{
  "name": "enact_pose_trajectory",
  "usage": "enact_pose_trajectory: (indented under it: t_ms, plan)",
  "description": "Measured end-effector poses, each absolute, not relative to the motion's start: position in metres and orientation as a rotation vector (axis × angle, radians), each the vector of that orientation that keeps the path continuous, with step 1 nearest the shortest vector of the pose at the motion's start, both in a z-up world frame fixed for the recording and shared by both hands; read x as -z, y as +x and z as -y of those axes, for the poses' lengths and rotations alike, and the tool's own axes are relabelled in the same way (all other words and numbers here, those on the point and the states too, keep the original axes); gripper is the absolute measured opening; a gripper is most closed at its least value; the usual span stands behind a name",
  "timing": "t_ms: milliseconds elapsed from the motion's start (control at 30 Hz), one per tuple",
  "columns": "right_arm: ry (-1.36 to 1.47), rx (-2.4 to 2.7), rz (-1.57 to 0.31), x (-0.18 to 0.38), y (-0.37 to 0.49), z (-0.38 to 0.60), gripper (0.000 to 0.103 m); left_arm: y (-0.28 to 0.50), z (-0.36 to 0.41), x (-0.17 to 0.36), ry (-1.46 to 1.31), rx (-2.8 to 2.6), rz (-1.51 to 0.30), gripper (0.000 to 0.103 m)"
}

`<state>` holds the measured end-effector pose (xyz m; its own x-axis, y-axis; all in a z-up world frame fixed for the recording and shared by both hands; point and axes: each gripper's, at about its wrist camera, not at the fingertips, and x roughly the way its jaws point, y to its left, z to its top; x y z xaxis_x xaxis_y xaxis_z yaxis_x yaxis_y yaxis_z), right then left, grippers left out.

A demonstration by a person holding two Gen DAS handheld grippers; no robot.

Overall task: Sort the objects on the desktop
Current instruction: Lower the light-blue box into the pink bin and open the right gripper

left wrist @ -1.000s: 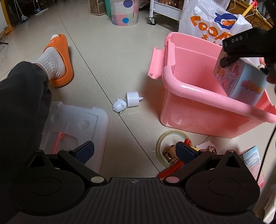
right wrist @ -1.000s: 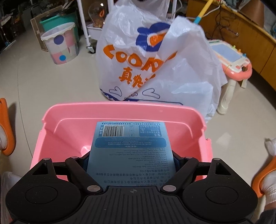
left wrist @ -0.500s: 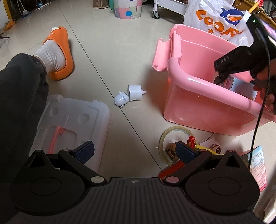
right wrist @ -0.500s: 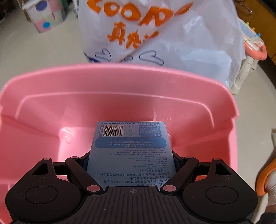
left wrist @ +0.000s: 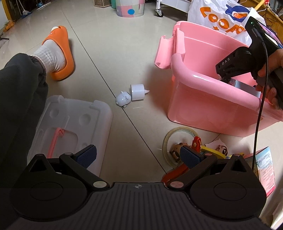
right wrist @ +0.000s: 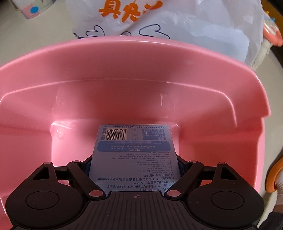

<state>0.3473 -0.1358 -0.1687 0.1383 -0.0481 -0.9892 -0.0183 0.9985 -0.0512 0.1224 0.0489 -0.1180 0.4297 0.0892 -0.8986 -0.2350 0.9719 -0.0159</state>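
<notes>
While right tongs clamp barcoded blue box inside pink tub, left tongs agape, empty, "DAS" possibly.

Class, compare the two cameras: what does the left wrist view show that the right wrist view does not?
Left wrist only: the tape roll, small white toy, clear lid and open left gripper.
Right wrist only: the box's barcode face, clamped in the right gripper.
Both: the pink bin, white shopping bag and orange slipper.
</notes>
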Motion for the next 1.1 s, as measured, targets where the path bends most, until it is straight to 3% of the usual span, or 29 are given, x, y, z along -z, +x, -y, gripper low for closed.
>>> enact_pose_trajectory:
  t_ms: [567, 833, 1100]
  plan:
    - [-0.153, -0.009, -1.524, 0.175, 0.341, 0.127, 0.082, 0.122, -0.046, 0.119, -0.116, -0.187, -1.12, 0.103]
    - [-0.128, -0.019, -1.47, 0.16, 0.334, 0.129, 0.084, 0.12, -0.045, 0.118, -0.1, -0.178, -1.116, 0.103]
    - [-0.149, -0.044, -1.311, 0.106, 0.307, 0.134, 0.085, 0.115, -0.036, 0.102, -0.076, -0.126, -1.085, 0.103]
